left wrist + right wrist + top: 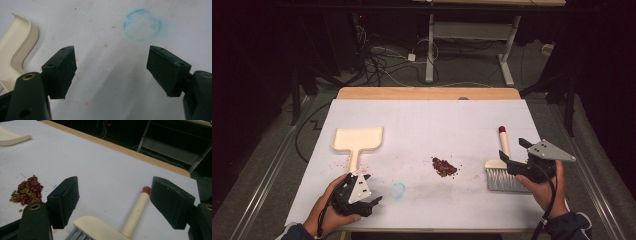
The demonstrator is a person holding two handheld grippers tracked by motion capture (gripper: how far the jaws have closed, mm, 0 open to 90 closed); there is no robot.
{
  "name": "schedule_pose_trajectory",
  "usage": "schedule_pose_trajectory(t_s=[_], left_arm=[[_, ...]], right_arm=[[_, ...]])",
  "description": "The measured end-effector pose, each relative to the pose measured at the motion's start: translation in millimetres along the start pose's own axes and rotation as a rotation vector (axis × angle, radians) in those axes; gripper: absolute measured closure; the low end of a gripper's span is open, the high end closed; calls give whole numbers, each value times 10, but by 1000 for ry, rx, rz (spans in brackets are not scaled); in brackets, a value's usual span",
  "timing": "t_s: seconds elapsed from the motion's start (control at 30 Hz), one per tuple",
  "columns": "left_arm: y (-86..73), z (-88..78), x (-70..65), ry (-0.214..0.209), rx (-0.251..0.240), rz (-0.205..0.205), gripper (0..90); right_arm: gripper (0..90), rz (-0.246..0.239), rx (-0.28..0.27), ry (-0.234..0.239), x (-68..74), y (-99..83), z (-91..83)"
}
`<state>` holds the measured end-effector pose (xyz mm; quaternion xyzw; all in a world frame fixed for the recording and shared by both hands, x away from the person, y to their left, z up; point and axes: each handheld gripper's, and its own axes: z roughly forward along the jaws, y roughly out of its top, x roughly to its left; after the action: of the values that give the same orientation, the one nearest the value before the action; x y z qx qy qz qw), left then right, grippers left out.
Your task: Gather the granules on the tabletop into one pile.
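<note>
brush [105,227] on the table between the wide-open right gripper [113,202] — untouched; left gripper [111,72] wide open, empty

Left gripper [373,204] low, jaws wide, empty; right gripper [512,150] wide, empty.

In the right gripper view the brush [110,225] runs off the bottom edge, its bristles mostly cut away, and the dustpan [11,136] is clipped at the upper left. In the left gripper view the dustpan [15,50] leaves the left edge.
</note>
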<state>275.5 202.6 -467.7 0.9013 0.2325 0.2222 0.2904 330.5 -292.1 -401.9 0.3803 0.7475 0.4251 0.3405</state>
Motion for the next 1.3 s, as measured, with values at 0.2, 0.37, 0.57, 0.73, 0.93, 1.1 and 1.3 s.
schedule_pose_trajectory(t_s=[0.2,0.37,0.57,0.73,0.93,1.1,1.3], left_arm=[[1,3,-4,-2,1,3,229],[0,5,-4,-3,2,2,229],[-1,4,-5,-3,2,3,229],[-1,6,-9,-3,4,5,229],[2,5,-12,-3,3,6,229],[3,8,-15,-4,4,7,229],[5,11,-18,-5,3,5,229]], right_arm=[[244,-9,-2,18,59,-23,-70],[248,-4,-12,32,102,-47,-125],[246,-38,-9,45,186,-91,-165],[244,-62,-16,57,255,-138,-208],[244,-110,-11,67,336,-219,-218],[241,-116,-21,99,392,-268,-235],[234,-130,-22,110,452,-354,-245]])
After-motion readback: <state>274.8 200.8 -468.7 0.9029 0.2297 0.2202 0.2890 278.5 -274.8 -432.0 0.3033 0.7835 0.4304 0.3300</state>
